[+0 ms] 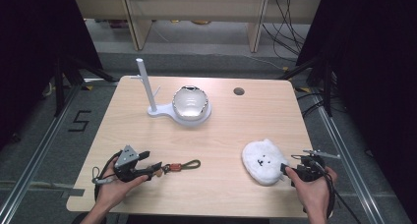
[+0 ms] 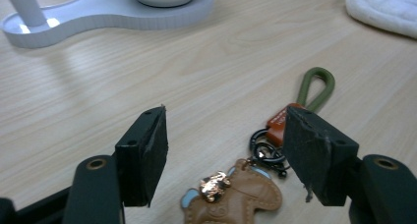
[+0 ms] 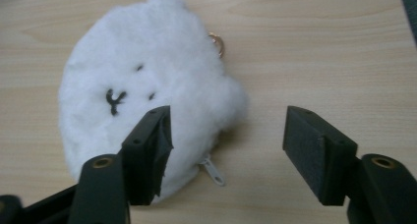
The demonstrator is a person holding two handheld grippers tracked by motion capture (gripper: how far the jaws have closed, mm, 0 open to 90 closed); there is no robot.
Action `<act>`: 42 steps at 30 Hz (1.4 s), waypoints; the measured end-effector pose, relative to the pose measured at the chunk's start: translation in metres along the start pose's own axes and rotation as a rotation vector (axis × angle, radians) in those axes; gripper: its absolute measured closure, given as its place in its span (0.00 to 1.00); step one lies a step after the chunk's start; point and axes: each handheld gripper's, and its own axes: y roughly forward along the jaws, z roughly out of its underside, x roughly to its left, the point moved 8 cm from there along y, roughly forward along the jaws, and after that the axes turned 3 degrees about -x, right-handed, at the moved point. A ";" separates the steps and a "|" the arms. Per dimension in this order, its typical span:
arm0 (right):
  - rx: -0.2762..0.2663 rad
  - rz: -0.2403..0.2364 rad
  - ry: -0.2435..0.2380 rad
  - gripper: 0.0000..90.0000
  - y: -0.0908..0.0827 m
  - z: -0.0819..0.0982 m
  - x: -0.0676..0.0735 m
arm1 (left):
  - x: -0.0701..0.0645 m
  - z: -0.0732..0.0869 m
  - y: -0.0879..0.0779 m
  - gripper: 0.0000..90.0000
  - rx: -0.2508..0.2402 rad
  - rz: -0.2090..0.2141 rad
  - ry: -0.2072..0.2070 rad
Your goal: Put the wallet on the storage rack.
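Hovering with jaws released, we are lining the left gripper (image 1: 153, 168) over the keychain (image 2: 236, 192) and the right gripper (image 1: 285, 169) beside the plush pouch (image 3: 147, 91), ready to grasp.

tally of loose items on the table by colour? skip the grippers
White: 3 – fluffy pouch, stand with post, bowl on the stand's base
Brown/green: 1 – keychain with leather charm and green loop
Total: 4
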 end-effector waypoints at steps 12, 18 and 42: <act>0.166 -0.030 -0.137 0.52 0.007 -0.019 -0.007 | 0.002 -0.002 -0.001 0.39 -0.010 0.002 -0.016; 0.278 -0.045 -0.125 0.53 0.009 -0.026 -0.001 | 0.005 -0.001 -0.002 0.39 -0.009 -0.012 -0.030; 0.446 -0.055 -0.152 0.54 0.045 -0.036 0.012 | 0.003 0.001 -0.002 0.39 0.005 -0.009 -0.028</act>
